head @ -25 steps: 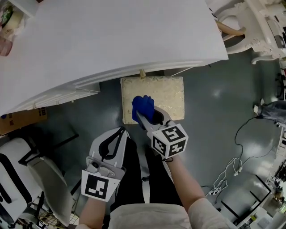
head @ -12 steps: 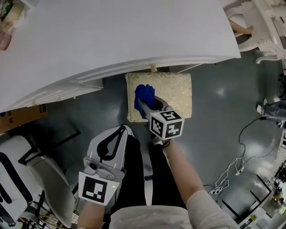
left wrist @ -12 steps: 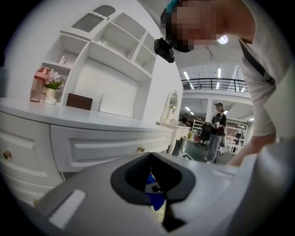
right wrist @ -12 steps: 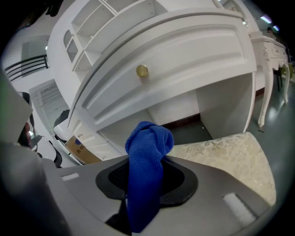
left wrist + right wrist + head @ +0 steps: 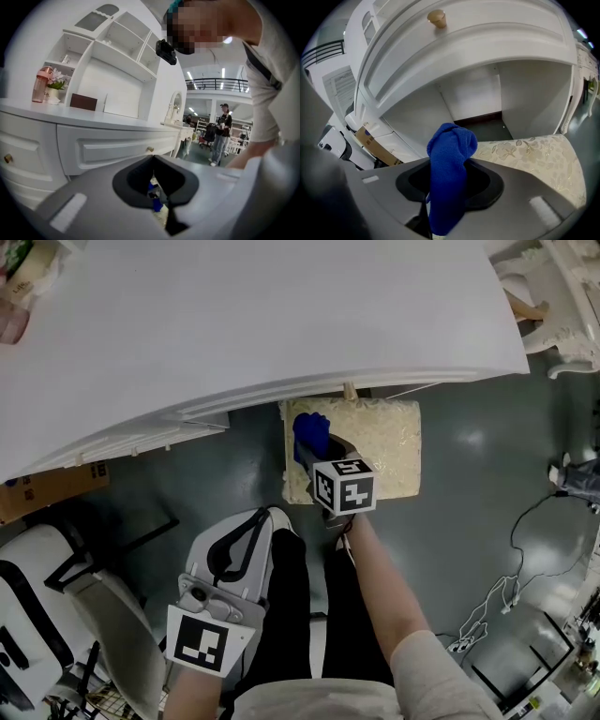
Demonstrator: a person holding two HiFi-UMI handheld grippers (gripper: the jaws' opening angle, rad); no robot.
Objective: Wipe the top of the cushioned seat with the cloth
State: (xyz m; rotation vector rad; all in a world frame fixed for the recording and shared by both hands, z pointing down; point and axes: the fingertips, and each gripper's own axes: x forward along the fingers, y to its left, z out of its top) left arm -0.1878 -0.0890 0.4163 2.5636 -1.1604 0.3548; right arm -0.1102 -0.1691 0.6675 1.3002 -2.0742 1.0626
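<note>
**Entry: cloth clamped in right jaws, on seat top**

Noted right gripper (image 5: 319, 457) reaching forward and down on a nearly straight right forearm (image 5: 382, 592), marker cube (image 5: 343, 486) uppermost, jaws aimed toward the white dressing table (image 5: 234, 324). Read the jaws from the right gripper view: closed tight on the blue cloth (image 5: 449, 178), with a bunched lobe standing up past the jaw tips and the rest running down between them. Placed the cloth, from the head view, just ahead of the jaw tips and touching the cushioned seat (image 5: 384, 451) at its left part, near the edge under the table's overhang. Saw most of the cream, floral-patterned seat top lying to the right of the jaws. Logged a brass drawer knob (image 5: 437, 18) high above the jaws and the table's open kneehole straight beyond them.

Noted left gripper (image 5: 258, 518) held back, close to the body, well apart from the seat and behind the right jaws. Read the jaws from the left gripper view: brought together, gripping nothing, with only a sliver of distant blue cloth and seat visible through the slot behind the tips. Marked a cardboard box (image 5: 47, 491) on the floor far to the left of both jaws.
</note>
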